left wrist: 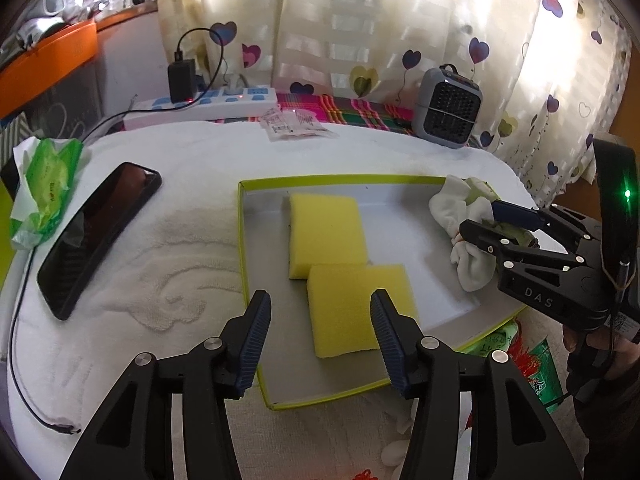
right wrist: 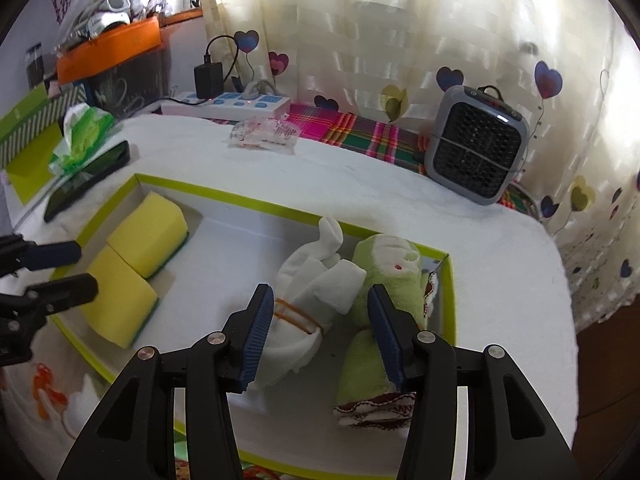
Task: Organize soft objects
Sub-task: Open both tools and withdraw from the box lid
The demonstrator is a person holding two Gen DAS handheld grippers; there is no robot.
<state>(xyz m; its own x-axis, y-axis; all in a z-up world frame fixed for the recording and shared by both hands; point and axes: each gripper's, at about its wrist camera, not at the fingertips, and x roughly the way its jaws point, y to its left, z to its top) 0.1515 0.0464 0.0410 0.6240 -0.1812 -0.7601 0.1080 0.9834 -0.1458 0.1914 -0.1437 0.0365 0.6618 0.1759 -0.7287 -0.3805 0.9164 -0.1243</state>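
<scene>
A shallow green-rimmed box point(left wrist: 256, 272) point(right wrist: 100, 220) lies on the white towel. Two yellow sponges sit in it side by side, the far sponge point(left wrist: 326, 234) point(right wrist: 150, 238) and the near sponge point(left wrist: 356, 312) point(right wrist: 118, 300). A white towel toy point(right wrist: 316, 284) point(left wrist: 460, 216) and a green towel toy point(right wrist: 384, 280) lie at the box's right end. My left gripper point(left wrist: 320, 316) is open and empty over the near sponge. My right gripper point(right wrist: 320, 308) point(left wrist: 484, 220) is open just above the two toys, holding nothing.
A black phone point(left wrist: 100, 236) point(right wrist: 88, 176) and a green tissue pack point(left wrist: 48, 184) point(right wrist: 82, 132) lie left of the box. A grey heater point(left wrist: 448, 108) point(right wrist: 478, 144), a power strip point(left wrist: 208, 104) point(right wrist: 228, 104) and a plastic packet point(left wrist: 296, 124) point(right wrist: 264, 134) stand behind it.
</scene>
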